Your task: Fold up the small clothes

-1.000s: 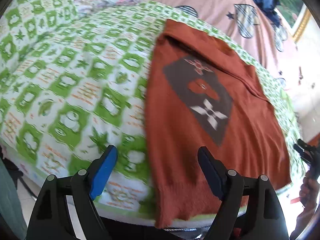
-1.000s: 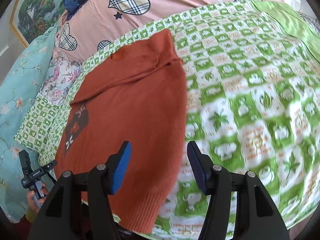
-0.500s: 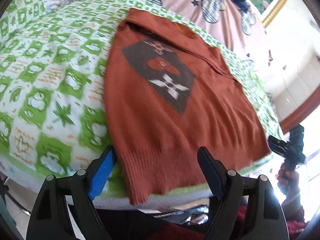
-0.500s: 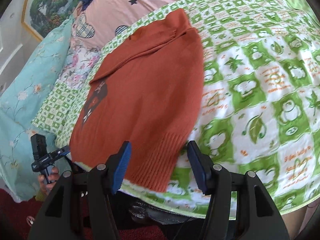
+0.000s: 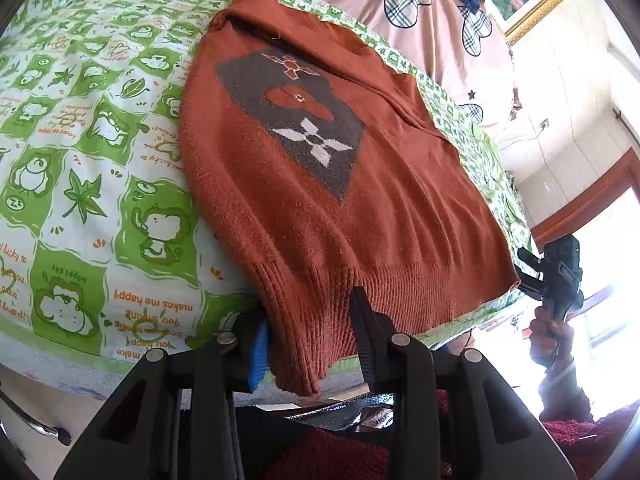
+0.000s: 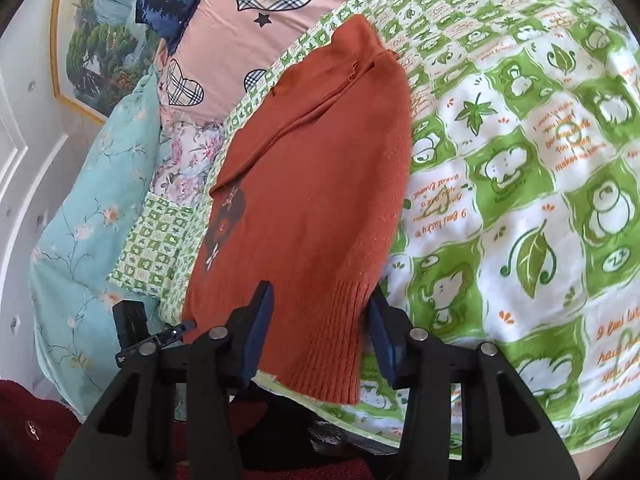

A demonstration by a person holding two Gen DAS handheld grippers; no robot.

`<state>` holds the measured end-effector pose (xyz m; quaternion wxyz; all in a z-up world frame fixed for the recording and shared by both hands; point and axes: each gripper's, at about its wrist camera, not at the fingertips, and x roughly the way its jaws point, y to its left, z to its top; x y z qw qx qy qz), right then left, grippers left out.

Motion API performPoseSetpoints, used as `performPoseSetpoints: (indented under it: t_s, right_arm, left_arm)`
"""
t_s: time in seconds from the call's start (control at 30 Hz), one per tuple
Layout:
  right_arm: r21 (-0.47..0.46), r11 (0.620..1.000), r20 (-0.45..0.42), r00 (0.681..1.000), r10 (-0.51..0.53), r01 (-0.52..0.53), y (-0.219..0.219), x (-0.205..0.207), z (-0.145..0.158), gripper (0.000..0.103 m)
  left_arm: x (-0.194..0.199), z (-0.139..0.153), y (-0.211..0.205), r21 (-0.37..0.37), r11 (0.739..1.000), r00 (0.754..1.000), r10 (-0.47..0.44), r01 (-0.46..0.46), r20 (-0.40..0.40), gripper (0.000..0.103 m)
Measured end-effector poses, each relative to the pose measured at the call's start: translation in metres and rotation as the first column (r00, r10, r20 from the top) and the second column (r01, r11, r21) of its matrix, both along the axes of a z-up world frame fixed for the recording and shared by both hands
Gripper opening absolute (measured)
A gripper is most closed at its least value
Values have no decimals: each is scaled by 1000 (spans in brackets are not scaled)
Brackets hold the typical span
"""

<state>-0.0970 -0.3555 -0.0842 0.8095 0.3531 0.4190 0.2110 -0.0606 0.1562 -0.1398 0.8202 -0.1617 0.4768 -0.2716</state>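
Gripping the sweater [image 5: 304, 208] hem: left gripper [image 5: 310, 340] and right gripper [image 6: 320, 328], jaws just narrowing, straddle its two bottom corners; contact uncertain. Next: lift hem toward collar.

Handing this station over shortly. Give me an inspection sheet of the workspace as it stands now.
Surface: bed under a green-and-white cartoon sheet, smooth.
Job's things: rust-orange sweater lying flat, its grey diamond motif facing up, ribbed hem hanging over the near edge of the bed.
Clutter: pink heart-print quilt, teal floral bedding and a small green checked cloth beside the sweater.
Grippers: left tool has just been closing on one hem corner, fabric between its pads; right tool likewise at the other corner.
Cables: one thin wire on the far wall.
Surroundings: framed landscape picture; bright window.
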Motion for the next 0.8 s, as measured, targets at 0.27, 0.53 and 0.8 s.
performPoseSetpoints:
  t_s: [0.27, 0.53, 0.8]
  right_arm:
    - [-43, 998, -1, 999, 51, -51, 5, 1, 3, 9]
    - [0, 1000, 103, 995, 8, -8, -16, 7, 32, 8]
    - [-54, 995, 225, 972, -69, 83, -23, 70, 79, 8]
  left_arm:
    - [-2, 2, 0, 45, 999, 999, 15, -17, 33, 9]
    - [-11, 38, 7, 28, 998, 987, 56, -61, 150, 8]
    - [25, 100, 6, -36, 987, 942, 159, -155, 294, 8]
